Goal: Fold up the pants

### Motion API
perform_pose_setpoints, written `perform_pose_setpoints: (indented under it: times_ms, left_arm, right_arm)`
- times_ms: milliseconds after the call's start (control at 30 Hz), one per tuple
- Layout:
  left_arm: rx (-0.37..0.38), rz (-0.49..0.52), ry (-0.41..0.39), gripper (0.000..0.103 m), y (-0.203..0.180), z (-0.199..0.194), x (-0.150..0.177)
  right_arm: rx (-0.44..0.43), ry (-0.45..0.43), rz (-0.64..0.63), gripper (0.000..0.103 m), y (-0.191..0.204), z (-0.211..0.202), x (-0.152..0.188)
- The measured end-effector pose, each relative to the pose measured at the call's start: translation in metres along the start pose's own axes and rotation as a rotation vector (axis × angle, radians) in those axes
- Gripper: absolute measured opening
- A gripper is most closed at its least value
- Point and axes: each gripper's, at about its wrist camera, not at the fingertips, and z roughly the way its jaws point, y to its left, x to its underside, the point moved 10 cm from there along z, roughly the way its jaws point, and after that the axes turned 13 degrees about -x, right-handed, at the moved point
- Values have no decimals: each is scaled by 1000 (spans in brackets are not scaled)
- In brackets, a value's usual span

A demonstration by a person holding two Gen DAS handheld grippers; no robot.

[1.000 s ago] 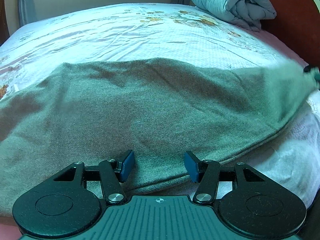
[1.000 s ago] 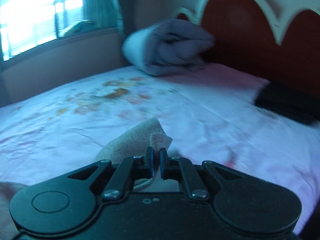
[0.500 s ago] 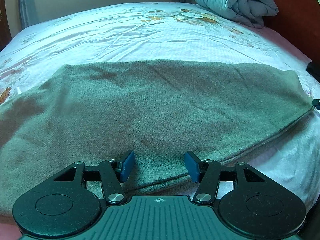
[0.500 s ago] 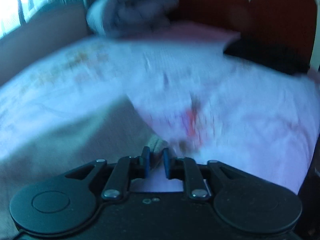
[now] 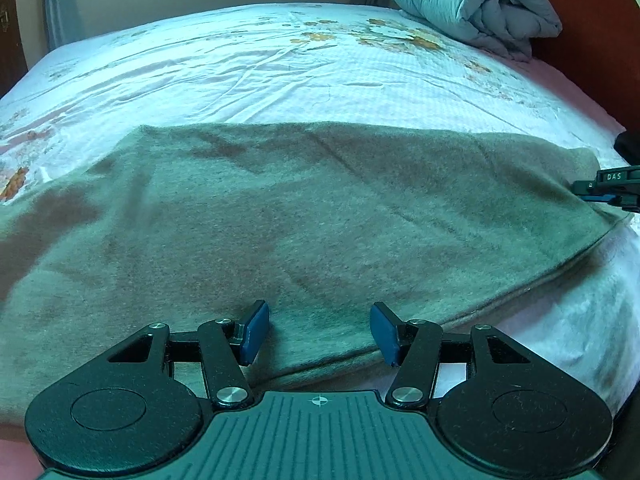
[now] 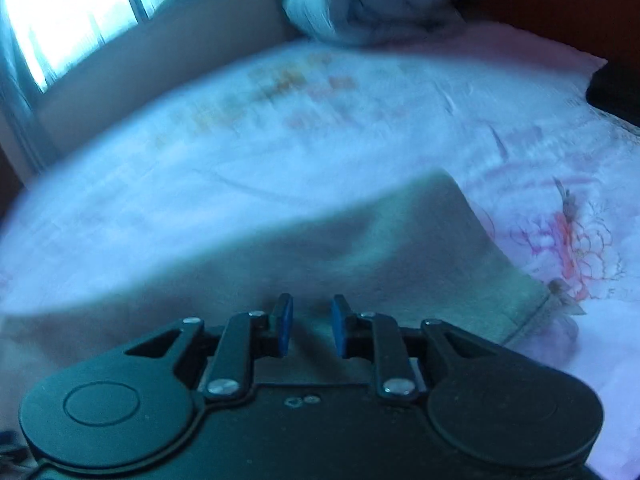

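Grey-green pants (image 5: 320,220) lie spread flat across the near half of the bed. My left gripper (image 5: 318,332) hovers over their near hem, open, its blue pads apart with only flat cloth beneath. In the right wrist view, one end of the pants (image 6: 360,248) rests on the sheet ahead of my right gripper (image 6: 312,326). Its jaws stand a little apart with nothing pinched between the pads. The right gripper's tip (image 5: 600,190) also shows at the far right edge of the left wrist view, beside the pants' right end.
A floral sheet (image 5: 280,68) covers the bed. A rolled grey quilt (image 5: 472,4) lies by the red-brown headboard (image 5: 592,20). A dark folded item (image 6: 616,88) sits at the right near the headboard. A bright window (image 6: 60,12) is at the far left.
The right gripper let go of the pants' corner and its jaws parted a little; that end of the pants dropped flat onto the bed. The right view swung downward. The left gripper has not moved.
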Motion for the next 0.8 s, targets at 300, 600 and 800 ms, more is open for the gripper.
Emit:
perform_pose_setpoints:
  times_ms: [300, 600, 800]
  left_arm:
    - [-22, -35, -31, 57, 19, -7, -13]
    - [60, -2, -77, 57, -32, -2, -49]
    - [167, 115, -113, 57, -112, -11, -53]
  right_arm:
    - [102, -101, 18, 18, -30, -52, -11]
    - [-29, -58, 148, 20, 5, -33, -2]
    - [39, -91, 275, 26, -45, -61, 11]
